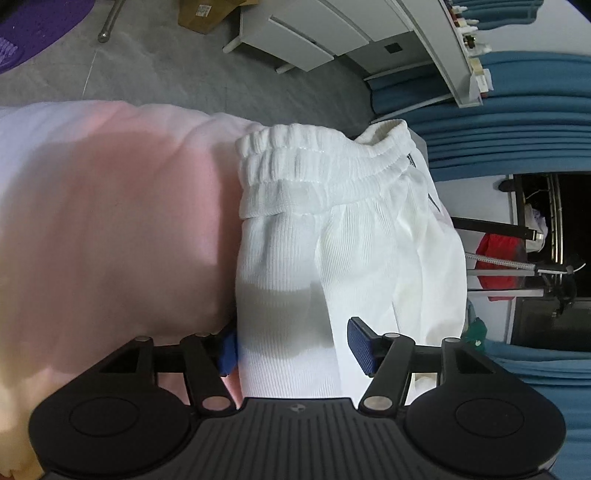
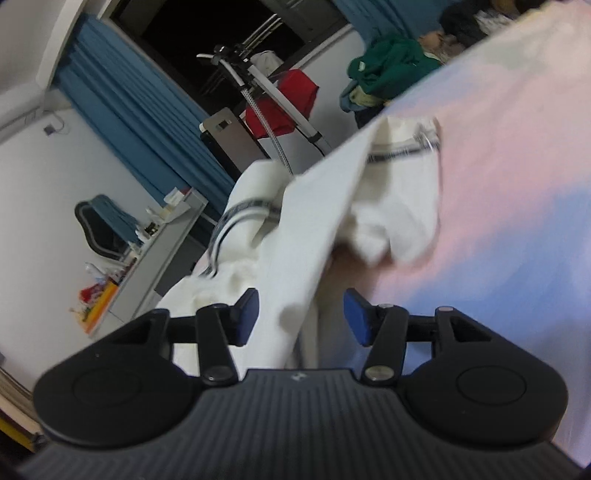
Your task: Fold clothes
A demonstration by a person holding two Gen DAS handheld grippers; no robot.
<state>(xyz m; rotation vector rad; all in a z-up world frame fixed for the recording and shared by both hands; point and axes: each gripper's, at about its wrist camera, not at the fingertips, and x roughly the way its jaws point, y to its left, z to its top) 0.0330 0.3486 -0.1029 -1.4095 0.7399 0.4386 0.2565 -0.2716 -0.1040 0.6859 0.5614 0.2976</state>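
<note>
White ribbed shorts (image 1: pixel 332 229) with an elastic waistband (image 1: pixel 306 158) lie on a pink bedsheet (image 1: pixel 110 221). My left gripper (image 1: pixel 295 349) is open and straddles the near end of the shorts; its left pad (image 1: pixel 229 352) is partly hidden behind the cloth edge. The blurred right wrist view shows the same white garment (image 2: pixel 388 206), with dark striped trim (image 2: pixel 236 218), bunched at the edge of the pink and blue sheet (image 2: pixel 498 221). My right gripper (image 2: pixel 301 321) is open, and a raised fold of white cloth (image 2: pixel 295 280) runs between its fingers.
Beyond the bed are grey floor (image 1: pixel 166 74), a white drawer unit (image 1: pixel 306 33), a cardboard box (image 1: pixel 203 14) and blue curtains (image 1: pixel 498 122). A garment steamer stand holding red cloth (image 2: pixel 288 103), a green clothes pile (image 2: pixel 391 62), a cluttered desk (image 2: pixel 159 236) and a chair (image 2: pixel 99 225) stand nearby.
</note>
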